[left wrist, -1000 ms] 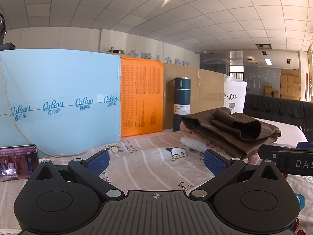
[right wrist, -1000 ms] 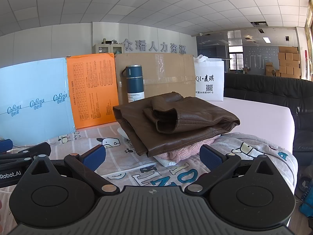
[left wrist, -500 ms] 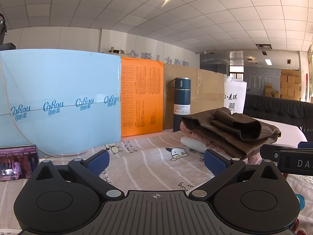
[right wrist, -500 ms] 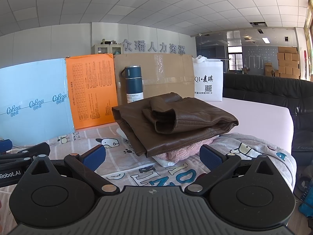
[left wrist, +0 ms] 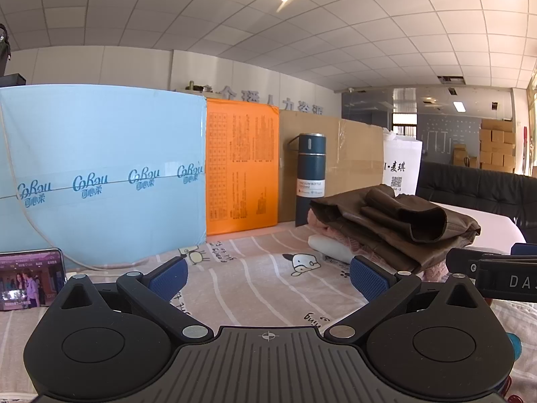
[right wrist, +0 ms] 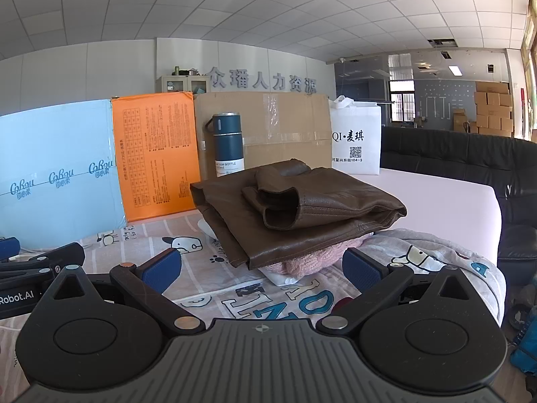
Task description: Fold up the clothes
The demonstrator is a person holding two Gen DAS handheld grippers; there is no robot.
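A folded brown leather jacket (right wrist: 302, 208) lies on top of a stack with a pink knit garment (right wrist: 312, 262) and a white folded item (left wrist: 332, 248) beneath. The stack also shows in the left wrist view (left wrist: 392, 221), at the right. It rests on a cartoon-print cloth (left wrist: 255, 278) covering the table. My left gripper (left wrist: 268, 275) is open and empty, low over the cloth, left of the stack. My right gripper (right wrist: 261, 268) is open and empty, just in front of the stack. A grey printed garment (right wrist: 436, 252) lies to the stack's right.
A dark blue vacuum bottle (right wrist: 229, 144) stands behind the stack. Blue (left wrist: 100, 174), orange (left wrist: 241, 168) and cardboard (right wrist: 278, 127) boards line the back. A white bag (right wrist: 355, 141) stands at back right. A phone (left wrist: 30, 278) leans at the left. A black sofa (right wrist: 470, 168) is beyond.
The right gripper has drifted slightly, so the stack sits a little lower and nearer in its view. The left gripper has barely moved. Both remain open.
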